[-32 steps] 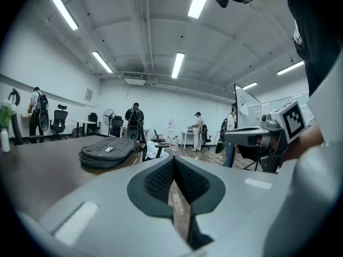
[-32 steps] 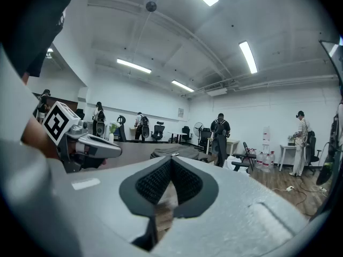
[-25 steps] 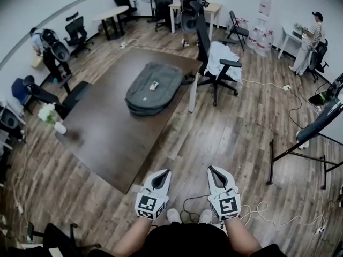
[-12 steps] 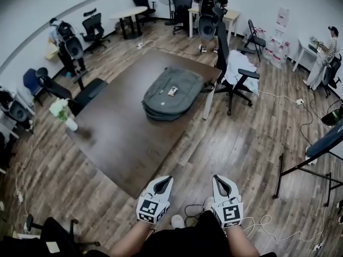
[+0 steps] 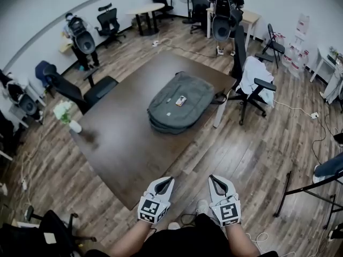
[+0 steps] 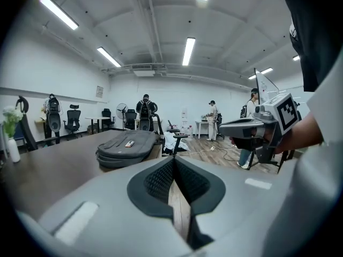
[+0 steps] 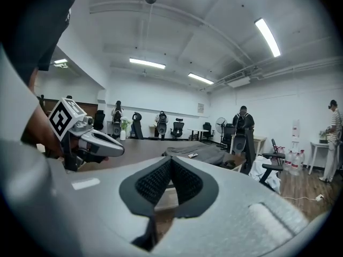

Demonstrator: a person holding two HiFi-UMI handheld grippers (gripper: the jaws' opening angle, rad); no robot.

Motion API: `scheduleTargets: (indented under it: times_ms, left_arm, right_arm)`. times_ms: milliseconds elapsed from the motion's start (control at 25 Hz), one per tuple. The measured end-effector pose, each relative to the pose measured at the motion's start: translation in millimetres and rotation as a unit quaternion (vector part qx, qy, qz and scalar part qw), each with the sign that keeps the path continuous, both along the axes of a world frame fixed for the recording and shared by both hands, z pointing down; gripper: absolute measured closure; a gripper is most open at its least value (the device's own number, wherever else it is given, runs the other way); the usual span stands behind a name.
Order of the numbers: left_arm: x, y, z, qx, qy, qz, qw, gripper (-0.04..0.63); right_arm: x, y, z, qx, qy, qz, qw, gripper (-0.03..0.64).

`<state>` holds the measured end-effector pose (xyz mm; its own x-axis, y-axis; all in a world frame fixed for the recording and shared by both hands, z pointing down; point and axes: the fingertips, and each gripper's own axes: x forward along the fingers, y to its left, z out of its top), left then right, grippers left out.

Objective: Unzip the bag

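Observation:
A grey bag (image 5: 179, 100) lies flat on the far right part of a dark brown table (image 5: 123, 138), with a small tag on its top. It also shows as the bag (image 6: 127, 146) and, further off, the bag (image 7: 195, 154). My left gripper (image 5: 166, 180) and right gripper (image 5: 213, 178) are held side by side near the table's near corner, well short of the bag. Both are shut with nothing between their jaws. The left gripper (image 6: 174, 162) and right gripper (image 7: 170, 162) show their pads pressed together.
A white vase of flowers (image 5: 67, 116) stands at the table's left edge. An office chair with a white cloth (image 5: 254, 82) stands right of the table, and a dark chair (image 5: 86, 92) on the left. People stand at the back. Cables (image 5: 268, 237) lie on the wood floor.
The table and bag have shifted right and nearer in the head view as I walk towards them. Both grippers stay shut and side by side.

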<state>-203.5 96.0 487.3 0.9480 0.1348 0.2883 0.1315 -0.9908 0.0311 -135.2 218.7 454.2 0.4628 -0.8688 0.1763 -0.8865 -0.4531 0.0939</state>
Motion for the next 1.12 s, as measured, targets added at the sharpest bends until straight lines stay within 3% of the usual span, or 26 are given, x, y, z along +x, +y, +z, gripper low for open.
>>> scheduleTargets:
  times_ms: [200,560,760,1120]
  left_arm:
    - [35,-17,2,0.007,-0.006,-0.054,0.9985,0.577]
    - [64,-36,-6,0.023,-0.019,-0.136,0.9902,0.577]
    - [70,-45,-3,0.024,-0.025,-0.158,0.9868,0.577]
    - [77,-100,13,0.009,-0.021,-0.192,0.9811,0.577]
  right_arm:
    - [47,-19,5,-0.002,-0.003,-0.050,0.999,0.614]
    - [105,-38,5,-0.004,-0.011,-0.123,0.992,0.615]
    - [133,-51,6,0.010,-0.036,-0.119,0.992,0.614]
    - [140,-116,26,-0.020,-0.033,-0.171,0.985,0.614]
